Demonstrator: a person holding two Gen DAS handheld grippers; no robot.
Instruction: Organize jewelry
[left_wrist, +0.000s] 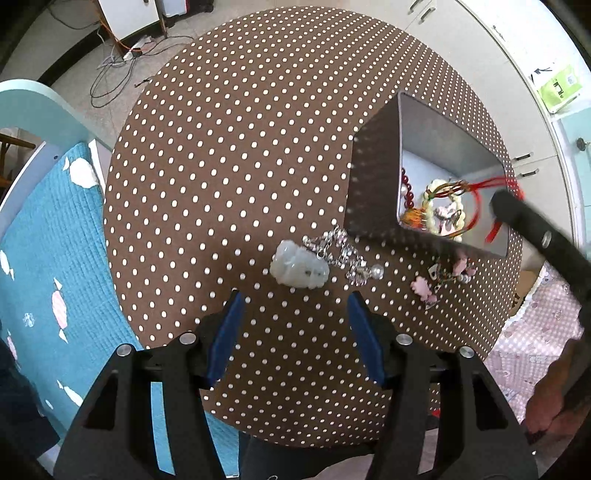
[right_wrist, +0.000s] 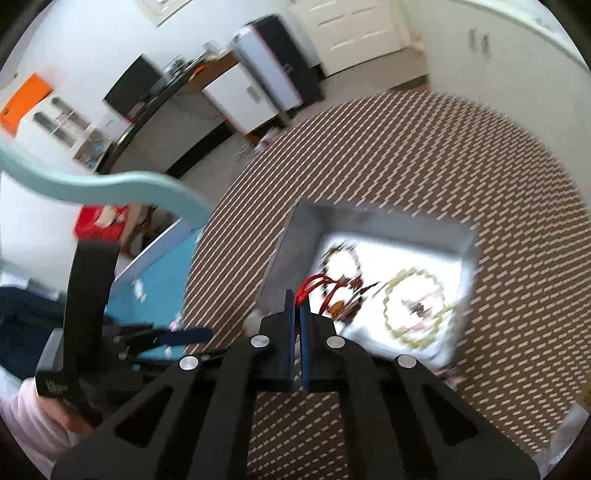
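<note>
Jewelry, sorted in part. We count a pale jade-like carving (left_wrist: 298, 268) lying on the counter (left_wrist: 236, 155), touching a silver chain (left_wrist: 341, 254) at its right; near these, a small cluster of pink charms (left_wrist: 441, 280) just beside the tray's near wall. Grey tray (left_wrist: 373, 181) holds dark red beads (left_wrist: 404, 184), a cream beaded ring (left_wrist: 448, 206) and a red cord (left_wrist: 480, 206) whose loop rises over the rim.

Right gripper (right_wrist: 297, 301): jaws pressed together, pinching that red cord (right_wrist: 321, 284) above the tray's near edge; the right wrist view is blurred, so we judge the grip as probable. Left gripper (left_wrist: 294, 306): jaws spread, nothing between them, hanging over the counter just short of the carving.

Counter cover is brown with white dots. Blue quilted cloth (left_wrist: 48, 258) lies at its left.
</note>
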